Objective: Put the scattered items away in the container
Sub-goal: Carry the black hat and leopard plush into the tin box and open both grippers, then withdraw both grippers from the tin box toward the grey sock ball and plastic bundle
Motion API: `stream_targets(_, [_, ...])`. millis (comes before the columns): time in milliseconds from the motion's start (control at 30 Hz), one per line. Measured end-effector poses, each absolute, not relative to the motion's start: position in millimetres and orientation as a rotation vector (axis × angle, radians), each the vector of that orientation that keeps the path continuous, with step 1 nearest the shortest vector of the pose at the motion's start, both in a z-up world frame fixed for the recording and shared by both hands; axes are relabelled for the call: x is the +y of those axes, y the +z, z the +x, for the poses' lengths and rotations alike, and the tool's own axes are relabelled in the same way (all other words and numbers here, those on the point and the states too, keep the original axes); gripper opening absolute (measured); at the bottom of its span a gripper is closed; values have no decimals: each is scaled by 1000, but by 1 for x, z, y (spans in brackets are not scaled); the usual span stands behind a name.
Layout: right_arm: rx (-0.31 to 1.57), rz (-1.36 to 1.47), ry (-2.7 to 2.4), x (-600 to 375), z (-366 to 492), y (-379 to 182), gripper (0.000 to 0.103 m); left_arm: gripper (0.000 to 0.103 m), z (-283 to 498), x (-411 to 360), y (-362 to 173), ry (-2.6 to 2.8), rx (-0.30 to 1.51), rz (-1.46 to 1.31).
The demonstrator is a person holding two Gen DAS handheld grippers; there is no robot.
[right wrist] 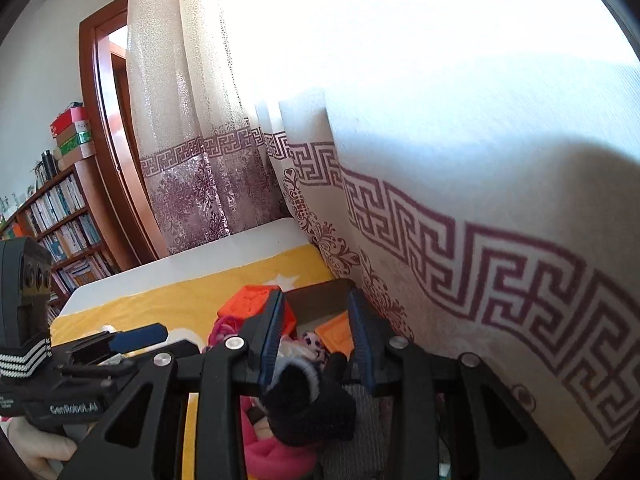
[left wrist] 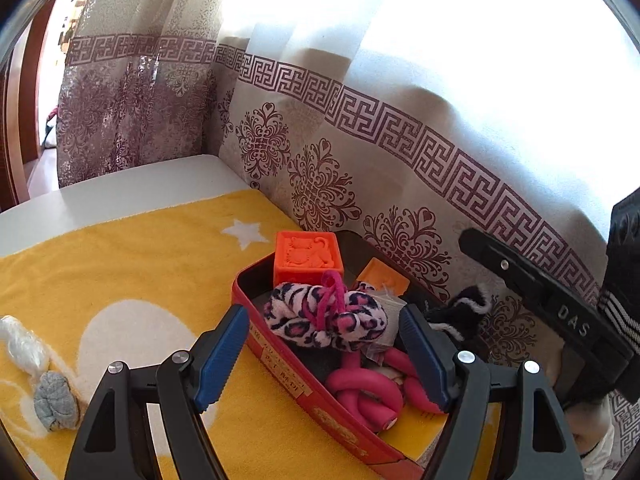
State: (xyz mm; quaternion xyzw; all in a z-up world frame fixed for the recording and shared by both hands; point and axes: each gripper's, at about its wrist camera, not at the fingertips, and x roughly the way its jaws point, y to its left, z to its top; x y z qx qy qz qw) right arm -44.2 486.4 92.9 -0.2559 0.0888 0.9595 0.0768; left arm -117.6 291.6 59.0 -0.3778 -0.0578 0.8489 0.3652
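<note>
Right wrist: black sock [right wrist: 308,408] between tongs [right wrist: 316,348].

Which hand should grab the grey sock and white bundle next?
Probably the left. The left gripper is open, and the grey sock and white bundle lie on its side. The right gripper is over the red box.

Black gripper frames, blue ribbed jaws, silver screws, striped strap
</note>
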Motion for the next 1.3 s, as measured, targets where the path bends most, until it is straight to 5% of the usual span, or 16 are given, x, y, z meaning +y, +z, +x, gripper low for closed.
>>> stream_targets(200, [196,-878,2836,483,-82,83,36,79,-122,271,55,2196,-181,-991])
stream_targets(533, [341,-882,2881,480,-34,89,36,79,-130,243,43,2219,-249,-1043])
stream_targets(1300, [147,-1155,2729,469,-77,47,36,79,-120,179,40,2294,-320,-1064])
